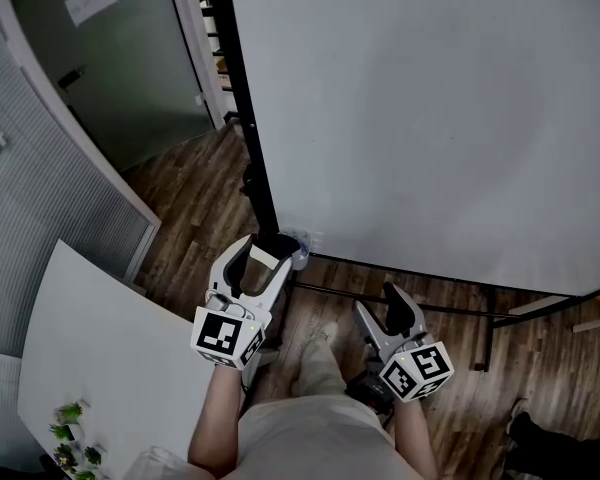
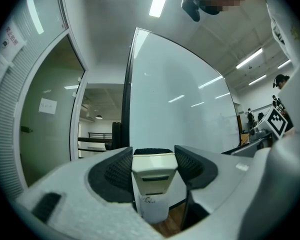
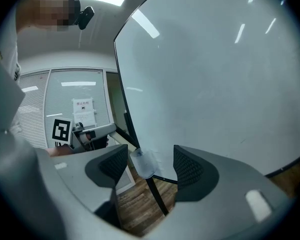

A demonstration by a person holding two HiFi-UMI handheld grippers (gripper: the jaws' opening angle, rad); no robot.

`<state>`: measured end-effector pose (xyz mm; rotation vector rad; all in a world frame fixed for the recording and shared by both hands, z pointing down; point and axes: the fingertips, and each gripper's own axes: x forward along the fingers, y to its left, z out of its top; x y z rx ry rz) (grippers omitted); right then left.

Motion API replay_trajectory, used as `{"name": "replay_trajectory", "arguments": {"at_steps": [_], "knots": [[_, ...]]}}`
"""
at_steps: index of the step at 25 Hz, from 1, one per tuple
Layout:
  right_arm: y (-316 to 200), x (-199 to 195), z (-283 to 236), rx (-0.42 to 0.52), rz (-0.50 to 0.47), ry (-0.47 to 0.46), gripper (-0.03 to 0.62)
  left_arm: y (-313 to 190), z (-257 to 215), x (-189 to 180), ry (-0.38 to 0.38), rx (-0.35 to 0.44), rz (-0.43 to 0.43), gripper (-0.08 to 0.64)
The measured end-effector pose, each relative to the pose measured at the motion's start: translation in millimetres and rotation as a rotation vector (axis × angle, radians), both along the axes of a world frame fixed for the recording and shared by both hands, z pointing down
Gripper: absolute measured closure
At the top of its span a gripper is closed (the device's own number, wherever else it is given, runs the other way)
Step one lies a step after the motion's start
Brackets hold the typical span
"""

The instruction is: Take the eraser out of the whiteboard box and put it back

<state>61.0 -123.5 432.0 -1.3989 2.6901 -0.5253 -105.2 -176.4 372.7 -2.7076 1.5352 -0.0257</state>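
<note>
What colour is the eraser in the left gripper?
The eraser is cream white with dark felt; clearest in the left gripper view.

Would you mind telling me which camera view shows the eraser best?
The left gripper view: the eraser sits large and central, clamped between the jaws. The head view shows only its pale top; the right gripper view does not show it clearly.

The eraser [image 2: 154, 171] was cream, topped with a dark strip that looked black (the light there was dim). The left tool [image 2: 154, 156] and right tool [image 3: 150, 165] were pale grey, their pads [image 3: 189, 168] black and finely ribbed, and each marker cube [image 1: 227, 336] bore black-and-white squares. The whiteboard [image 1: 430, 108] was plain white in a black frame [image 1: 242, 118], the box [image 3: 142, 163] clear. The floor [image 1: 200, 198] showed brown wood planks, and the counter [image 1: 100, 348] was white.
</note>
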Motion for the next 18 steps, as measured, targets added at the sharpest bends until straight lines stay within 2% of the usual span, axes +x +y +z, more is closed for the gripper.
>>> {"name": "replay_trajectory", "arguments": {"at_steps": [18], "knots": [[-8.6,-1.6,12.7,-0.037,0.004,0.0,0.305,-11.1,23.3,3.4,-0.008,-0.055,0.024,0.302]]}}
